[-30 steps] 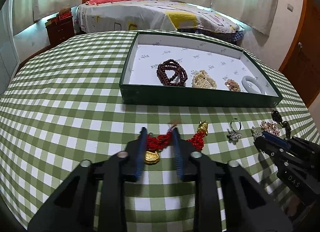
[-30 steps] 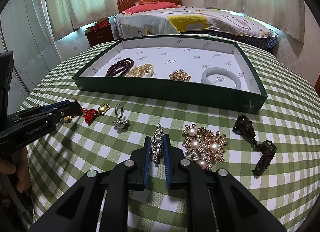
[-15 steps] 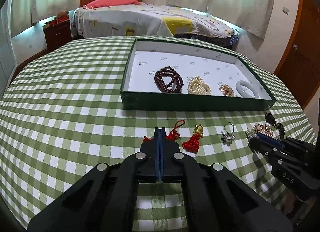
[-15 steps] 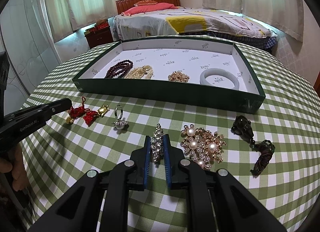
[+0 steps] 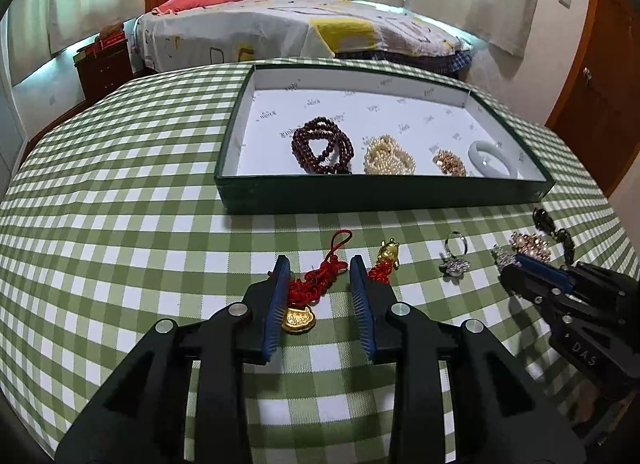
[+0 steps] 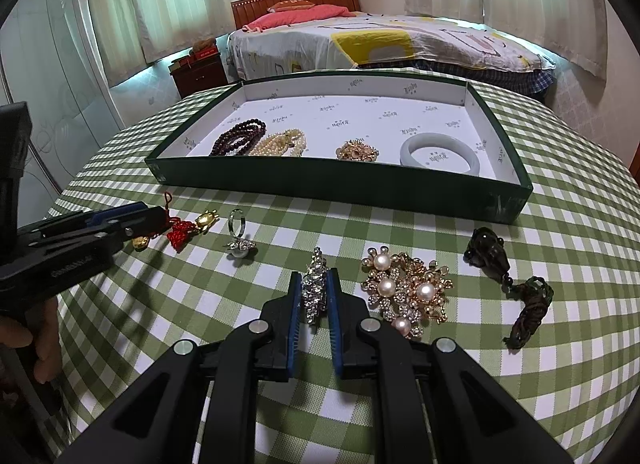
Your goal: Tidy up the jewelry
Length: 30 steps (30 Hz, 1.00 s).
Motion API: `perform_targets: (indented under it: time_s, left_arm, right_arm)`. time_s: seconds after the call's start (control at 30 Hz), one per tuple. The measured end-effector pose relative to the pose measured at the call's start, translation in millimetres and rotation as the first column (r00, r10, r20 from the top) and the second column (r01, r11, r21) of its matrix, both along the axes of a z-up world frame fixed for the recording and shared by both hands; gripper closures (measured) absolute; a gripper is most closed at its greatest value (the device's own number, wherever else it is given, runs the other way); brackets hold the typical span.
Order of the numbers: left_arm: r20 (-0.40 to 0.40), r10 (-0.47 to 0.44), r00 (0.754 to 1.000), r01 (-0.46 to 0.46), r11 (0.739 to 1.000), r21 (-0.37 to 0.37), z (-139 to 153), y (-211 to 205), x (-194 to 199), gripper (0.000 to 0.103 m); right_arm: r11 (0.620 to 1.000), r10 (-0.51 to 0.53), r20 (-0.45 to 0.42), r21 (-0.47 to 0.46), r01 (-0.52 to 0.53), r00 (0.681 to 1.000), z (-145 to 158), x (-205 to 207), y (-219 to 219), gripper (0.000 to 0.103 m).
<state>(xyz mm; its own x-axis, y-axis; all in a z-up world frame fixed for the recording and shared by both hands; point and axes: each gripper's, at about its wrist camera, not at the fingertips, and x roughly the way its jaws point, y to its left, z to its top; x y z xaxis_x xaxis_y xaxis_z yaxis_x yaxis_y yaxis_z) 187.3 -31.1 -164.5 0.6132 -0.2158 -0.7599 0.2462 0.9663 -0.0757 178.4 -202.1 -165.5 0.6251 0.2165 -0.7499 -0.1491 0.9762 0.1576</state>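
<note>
A green tray [image 5: 384, 196] with a white floor holds a dark bead bracelet [image 5: 322, 146], a pearl bunch [image 5: 389, 160], a gold brooch [image 5: 450, 162] and a white bangle [image 5: 492, 154]. My left gripper [image 5: 320, 272] is open, its jaws on either side of a red-cord gold charm [image 5: 310, 290] on the cloth. My right gripper [image 6: 314, 284] is shut on a crystal brooch [image 6: 314, 288] that rests on the table.
On the green checked tablecloth lie a second red-tassel gold charm [image 5: 386, 262], a silver ring [image 6: 238, 234], a pearl-and-gold brooch [image 6: 404, 290] and a dark corded pendant [image 6: 506, 280]. A bed [image 6: 380, 40] stands behind the table.
My left gripper was shut half a second ago and has opened again around the red-cord charm. My right gripper has stayed shut on the crystal brooch.
</note>
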Motion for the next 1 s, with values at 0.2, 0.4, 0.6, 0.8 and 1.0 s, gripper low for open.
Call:
perform_targets:
  time_s: [0.2, 0.4, 0.6, 0.8, 1.0]
  left_arm:
    - [0.014, -0.026, 1.000, 0.025, 0.998, 0.056, -2.8, -5.8, 4.3, 0.096]
    - [0.035, -0.026, 0.999, 0.025, 0.999, 0.043, 0.6, -1.7, -0.5, 0.097]
    - [0.071, -0.014, 0.997, 0.013, 1.000, 0.014, 11.9, 3.1, -12.6, 0.098]
    - [0.133, 0.015, 0.991, -0.009, 0.999, -0.045, 40.6, 8.8, -19.1, 0.098]
    - [0.197, 0.023, 0.980, -0.001, 0.994, -0.109, 72.9, 4.5, -11.5, 0.098]
  right_arm:
    - [1.000, 0.000, 0.000, 0.007, 0.000, 1.000, -0.3, -0.1, -0.8, 0.090]
    - [1.000, -0.004, 0.004, 0.009, 0.004, 1.000, 0.6, -0.2, -2.7, 0.090]
    - [1.000, -0.014, 0.042, 0.011, 0.013, 0.999, 11.0, -3.1, -4.3, 0.090]
    - [1.000, -0.018, 0.089, 0.014, 0.017, 0.996, 29.5, -7.1, -4.9, 0.090]
    - [1.000, -0.027, 0.150, 0.010, 0.026, 0.988, 54.6, 0.4, -10.5, 0.090]
